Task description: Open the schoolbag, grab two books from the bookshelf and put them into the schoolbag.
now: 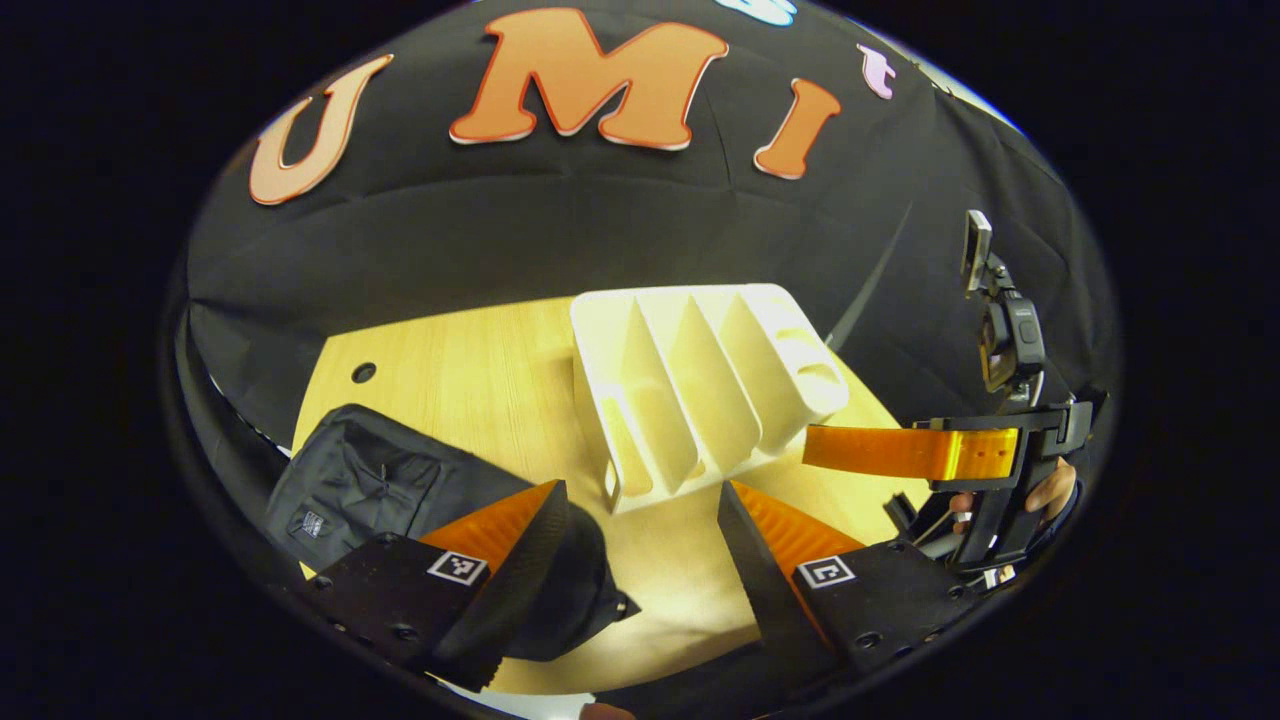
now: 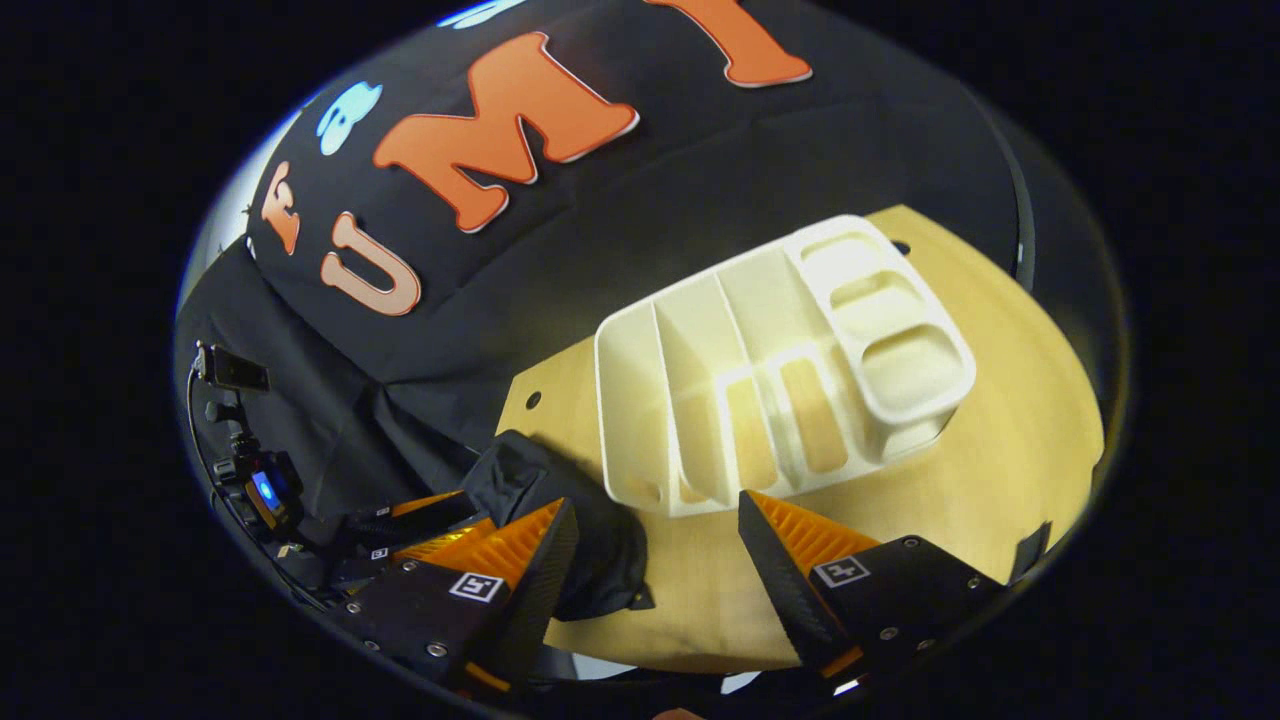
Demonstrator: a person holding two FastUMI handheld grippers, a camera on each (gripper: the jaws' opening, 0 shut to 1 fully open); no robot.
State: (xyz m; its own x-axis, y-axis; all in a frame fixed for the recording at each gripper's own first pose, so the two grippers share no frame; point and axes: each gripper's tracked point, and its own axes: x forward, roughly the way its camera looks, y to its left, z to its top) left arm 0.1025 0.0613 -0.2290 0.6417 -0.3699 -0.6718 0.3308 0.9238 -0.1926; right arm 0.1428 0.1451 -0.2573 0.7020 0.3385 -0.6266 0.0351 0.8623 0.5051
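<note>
Both hand-held grippers hover above a light wooden table with their fingers spread wide apart and nothing between them. Seen in the left gripper view, the left gripper hangs over the table's near part, touching nothing. Its left finger overlaps a black schoolbag, which lies flat on the table at the lower left, and whether finger and bag touch cannot be told. A white bookshelf with upright dividers stands just beyond the fingertips, near the middle of the table; its slots appear bare, showing the wood through cut-outs in the base. Farther off at the right edge, the right gripper shows from the side, held by a hand, its fingers pointing toward the bookshelf's right end.

In the right gripper view, the right gripper is likewise wide open and holds nothing. The bookshelf lies just ahead of the fingertips, tilted in this view, and the schoolbag sits at the lower left behind the left finger. The left gripper shows partly at the far left.
</note>
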